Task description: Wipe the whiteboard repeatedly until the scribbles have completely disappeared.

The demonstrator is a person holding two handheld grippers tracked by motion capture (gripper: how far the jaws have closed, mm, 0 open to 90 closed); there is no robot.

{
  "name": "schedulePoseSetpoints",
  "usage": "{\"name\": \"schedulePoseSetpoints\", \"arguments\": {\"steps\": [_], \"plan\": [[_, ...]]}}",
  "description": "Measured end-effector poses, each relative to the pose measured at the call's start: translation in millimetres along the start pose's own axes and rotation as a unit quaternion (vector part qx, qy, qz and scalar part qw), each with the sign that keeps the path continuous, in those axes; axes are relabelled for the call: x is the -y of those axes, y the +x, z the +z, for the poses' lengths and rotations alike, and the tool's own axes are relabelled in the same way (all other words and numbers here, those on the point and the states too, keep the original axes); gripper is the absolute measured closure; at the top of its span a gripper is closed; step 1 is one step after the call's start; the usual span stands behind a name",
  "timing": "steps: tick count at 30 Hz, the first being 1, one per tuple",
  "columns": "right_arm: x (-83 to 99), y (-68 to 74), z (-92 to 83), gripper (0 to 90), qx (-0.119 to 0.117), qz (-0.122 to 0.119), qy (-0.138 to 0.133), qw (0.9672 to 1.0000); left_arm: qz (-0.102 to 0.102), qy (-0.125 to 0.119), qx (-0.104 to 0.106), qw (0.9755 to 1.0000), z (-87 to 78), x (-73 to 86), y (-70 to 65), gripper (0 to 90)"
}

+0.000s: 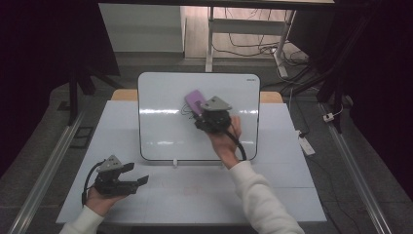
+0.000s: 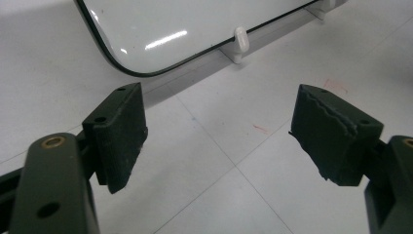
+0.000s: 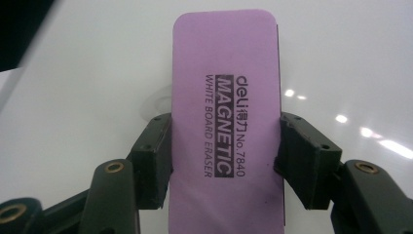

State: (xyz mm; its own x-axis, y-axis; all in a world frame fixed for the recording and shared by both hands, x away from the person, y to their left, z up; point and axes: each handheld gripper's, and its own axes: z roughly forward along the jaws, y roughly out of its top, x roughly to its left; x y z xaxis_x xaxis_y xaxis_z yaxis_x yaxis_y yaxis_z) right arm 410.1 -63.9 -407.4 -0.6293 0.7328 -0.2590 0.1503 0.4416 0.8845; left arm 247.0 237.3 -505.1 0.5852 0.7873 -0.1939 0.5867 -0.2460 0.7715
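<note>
Here, right gripper (image 3: 225,156) clamps eraser (image 3: 226,112) — against whiteboard (image 3: 341,58).

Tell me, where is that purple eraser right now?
The purple eraser is clamped in the right gripper, against the upper middle of the whiteboard in the high view.

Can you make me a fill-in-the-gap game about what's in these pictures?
1. The right tool is shut on a ______ whiteboard eraser.
2. The word in the black bar printed on the eraser is ______.
3. The left tool has its jaws ______, with nothing between them.
4. The eraser is held against the ______, which stands propped on the table.

Missing words: purple; MAGNETIC; open; whiteboard
</note>
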Motion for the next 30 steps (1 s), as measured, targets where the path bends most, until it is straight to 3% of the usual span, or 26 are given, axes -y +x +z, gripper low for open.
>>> {"name": "schedulePoseSetpoints", "arguments": {"steps": [4, 7, 9, 12, 16, 19, 22, 24, 26, 30], "plan": [[-3.7, 32.2, 14.4, 40.9, -0.041, -0.017, 0.009, 0.999, 0.001, 0.0, 0.0, 1.0, -0.9, 0.1, 0.5, 21.5], [-5.3, 42.1, 18.4, 40.9, -0.04, -0.04, 0.013, 0.9983, 0.0, 0.0, 0.001, 1.0, -0.8, 0.2, 0.4, 21.6], [-5.7, 35.9, 17.3, 40.9, -0.05, -0.028, 0.013, 0.9982, 0.0, 0.0, 0.001, 1.0, -0.3, 0.4, 0.4, 21.6], [-7.6, 20.9, 10.0, 40.8, -0.017, -0.032, 0.007, 0.9993, 0.0, -0.001, 0.002, 1.0, -0.5, 0.2, 0.3, 21.5], [-6.4, -13.9, -2.4, 40.8, 0.018, 0.004, -0.003, 0.9998, 0.001, -0.003, 0.001, 1.0, -1.9, 0.3, 0.2, 21.5], [-2.6, -36.8, -13.9, 40.8, 0.052, 0.023, -0.01, 0.9983, -0.001, -0.004, 0.0, 1.0, -2.9, 0.9, 1.2, 21.5], [2.5, -55.6, -22.1, 40.8, 0.061, 0.057, -0.018, 0.9963, -0.002, -0.004, 0.0, 1.0, -2.9, 0.8, 1.8, 21.5], [3.0, -57.1, -22.7, 40.9, 0.058, 0.065, -0.022, 0.9959, -0.002, -0.003, 0.0, 1.0, -2.4, 0.5, 1.0, 21.6], [1.8, -51.5, -20.0, 40.9, 0.063, 0.055, -0.021, 0.9963, -0.002, -0.003, 0.0, 1.0, -1.9, 0.2, 0.3, 21.6], [-3.2, -32.6, -8.8, 40.9, 0.042, 0.038, -0.019, 0.9982, 0.0, -0.003, 0.0, 1.0, -2.0, -0.1, 0.2, 21.5]]}}
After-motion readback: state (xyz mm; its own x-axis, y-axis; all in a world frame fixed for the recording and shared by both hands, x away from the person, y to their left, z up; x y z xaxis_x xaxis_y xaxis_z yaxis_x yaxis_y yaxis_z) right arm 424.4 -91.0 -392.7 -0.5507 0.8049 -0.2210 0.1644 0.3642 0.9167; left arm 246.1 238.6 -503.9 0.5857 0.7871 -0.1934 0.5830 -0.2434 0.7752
